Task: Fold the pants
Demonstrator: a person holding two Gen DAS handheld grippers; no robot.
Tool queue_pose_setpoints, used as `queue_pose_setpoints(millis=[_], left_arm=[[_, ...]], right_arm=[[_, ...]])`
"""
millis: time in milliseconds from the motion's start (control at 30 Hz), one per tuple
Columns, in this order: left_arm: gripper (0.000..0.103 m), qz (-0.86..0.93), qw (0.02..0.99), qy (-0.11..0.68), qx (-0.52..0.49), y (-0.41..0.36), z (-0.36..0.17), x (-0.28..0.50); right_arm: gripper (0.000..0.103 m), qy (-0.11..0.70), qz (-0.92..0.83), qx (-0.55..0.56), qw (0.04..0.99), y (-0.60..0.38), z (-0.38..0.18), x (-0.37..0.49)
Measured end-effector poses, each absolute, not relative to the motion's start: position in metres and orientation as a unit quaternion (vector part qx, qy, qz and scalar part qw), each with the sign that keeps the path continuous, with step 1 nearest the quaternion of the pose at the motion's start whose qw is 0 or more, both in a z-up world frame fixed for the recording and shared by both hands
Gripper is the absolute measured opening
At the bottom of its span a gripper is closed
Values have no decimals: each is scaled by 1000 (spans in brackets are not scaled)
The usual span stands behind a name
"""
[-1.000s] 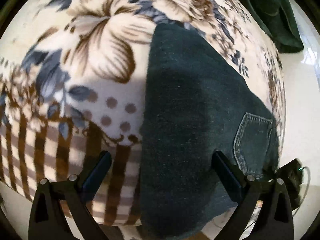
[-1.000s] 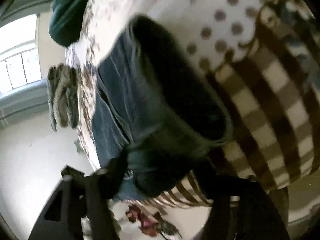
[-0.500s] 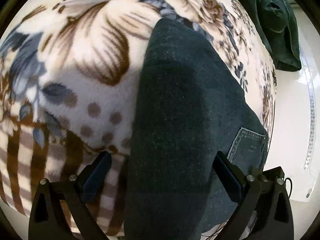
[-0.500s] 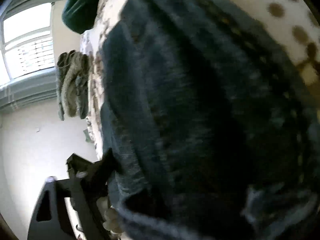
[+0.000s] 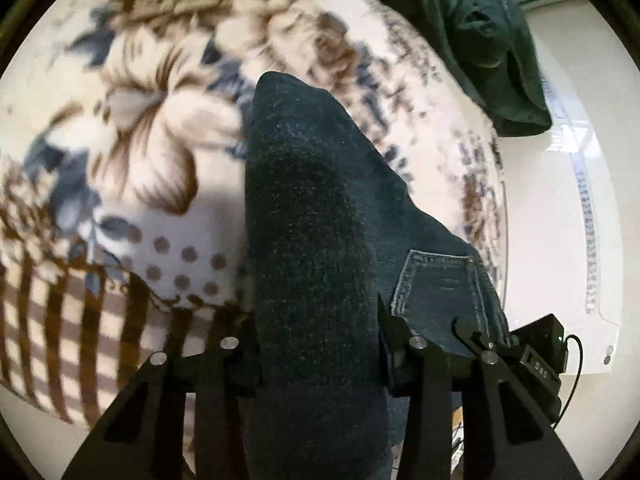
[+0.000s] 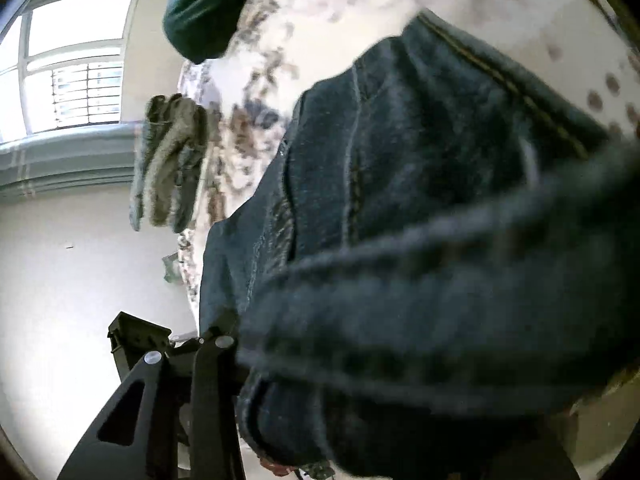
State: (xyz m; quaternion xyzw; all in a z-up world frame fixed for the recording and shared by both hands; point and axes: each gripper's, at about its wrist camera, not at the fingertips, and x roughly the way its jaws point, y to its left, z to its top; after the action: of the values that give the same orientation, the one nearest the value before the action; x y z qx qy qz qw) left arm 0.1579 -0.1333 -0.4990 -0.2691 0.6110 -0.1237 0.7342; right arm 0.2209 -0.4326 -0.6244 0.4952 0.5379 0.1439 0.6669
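Note:
Dark blue jeans (image 5: pixel 312 208) lie folded lengthwise on a floral blanket (image 5: pixel 152 128), with a back pocket (image 5: pixel 436 288) showing at the right. My left gripper (image 5: pixel 318 344) is shut on the near end of the jeans, its fingers (image 5: pixel 244 356) pressed against the thick denim fold. In the right wrist view the jeans (image 6: pixel 420 208) fill most of the frame and drape over my right gripper (image 6: pixel 360 364). Only its left finger (image 6: pixel 212 364) shows, against the denim; the other finger is hidden by cloth.
A dark green garment (image 5: pixel 480 32) lies at the blanket's far right corner, also in the right wrist view (image 6: pixel 208 4). A grey-green striped cloth (image 6: pixel 168 164) hangs off the bed edge. White floor (image 5: pixel 560 200) lies to the right. A window (image 6: pixel 68 64) is at upper left.
My left gripper's fingers have closed from wide open onto the jeans. The right gripper has lifted the denim, which now covers most of its view.

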Motion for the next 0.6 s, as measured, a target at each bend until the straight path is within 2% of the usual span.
queue_pose_setpoints(millis=[267,467,600], left_arm=[[38,-108,761,580,-269,-103,-378,185],[38,-98,800,525,-273,-49,-280,246],[38,-99,820,493,-275,4,-236,309]], right_arm=[[44,519,198,483,677,-402,-510,276],[44,490,240,464,698,-331,-408,381],[44,472,262,453,710,-269,-366,468]])
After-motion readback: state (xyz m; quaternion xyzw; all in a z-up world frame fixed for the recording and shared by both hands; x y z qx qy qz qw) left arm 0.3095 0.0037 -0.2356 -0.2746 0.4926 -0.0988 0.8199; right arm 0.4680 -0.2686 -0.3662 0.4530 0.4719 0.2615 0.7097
